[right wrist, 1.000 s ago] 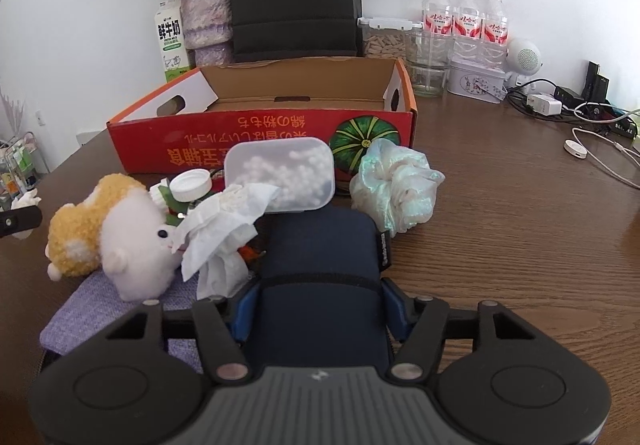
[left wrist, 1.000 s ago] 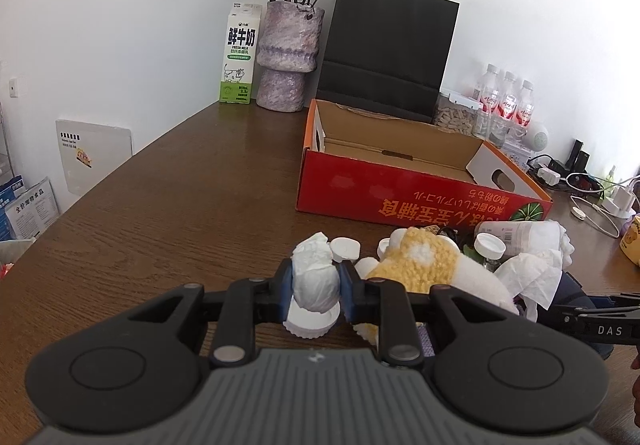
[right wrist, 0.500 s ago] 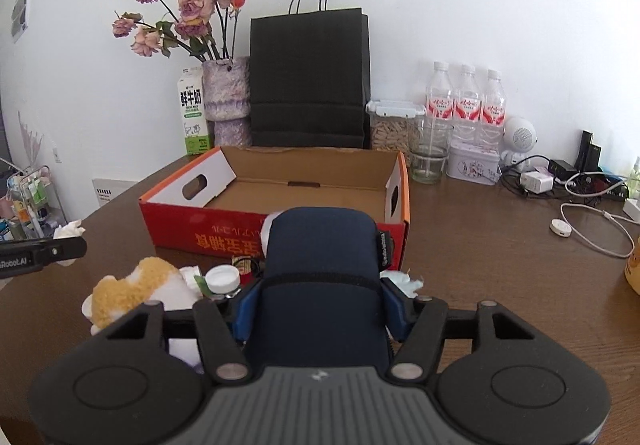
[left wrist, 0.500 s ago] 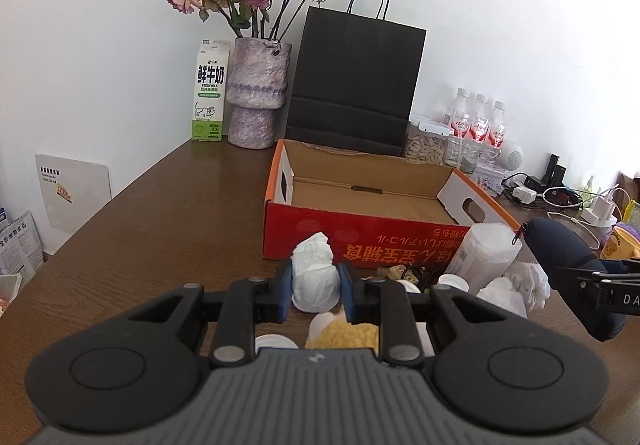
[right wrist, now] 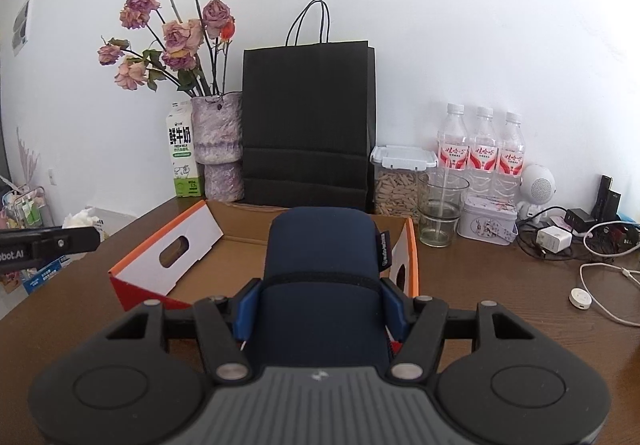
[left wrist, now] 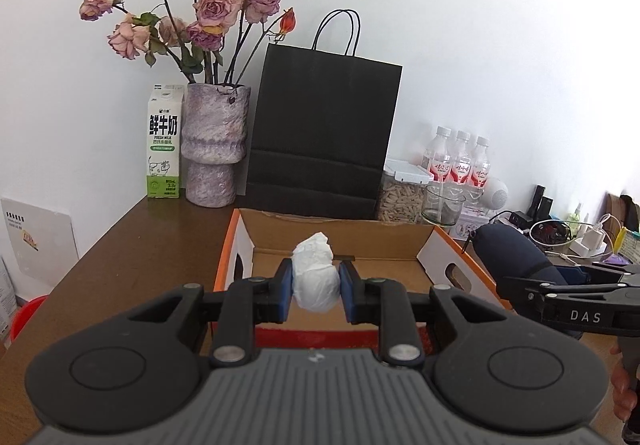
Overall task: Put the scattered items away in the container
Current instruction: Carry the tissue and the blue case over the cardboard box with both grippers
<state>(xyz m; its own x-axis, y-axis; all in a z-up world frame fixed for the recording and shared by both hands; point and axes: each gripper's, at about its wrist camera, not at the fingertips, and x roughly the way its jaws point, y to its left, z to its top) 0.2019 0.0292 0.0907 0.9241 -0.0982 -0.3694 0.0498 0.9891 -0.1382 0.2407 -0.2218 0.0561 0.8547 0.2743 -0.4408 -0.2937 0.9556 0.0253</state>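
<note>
My left gripper (left wrist: 315,287) is shut on a crumpled white tissue wad (left wrist: 315,277) and holds it above the near wall of the red-and-orange cardboard box (left wrist: 404,245). The box is open and its brown floor shows nothing in it. My right gripper (right wrist: 320,303) is shut on a dark navy soft case (right wrist: 322,257), held over the box's near right corner (right wrist: 410,245). The same navy case (left wrist: 512,251) and right gripper show at the right of the left wrist view. The tissue wad (right wrist: 82,219) shows at the left edge of the right wrist view.
Behind the box stand a black paper bag (left wrist: 324,133), a purple vase of dried roses (left wrist: 212,149), a milk carton (left wrist: 164,153), a seed container (right wrist: 400,181), a glass (right wrist: 440,209), three water bottles (right wrist: 484,153) and a tin (right wrist: 486,221). Cables and chargers (right wrist: 592,245) lie at right.
Both grippers have risen from the pile of items on the table and moved forward to the box, carrying the tissue wad and the navy case. The pile has dropped out of view.
</note>
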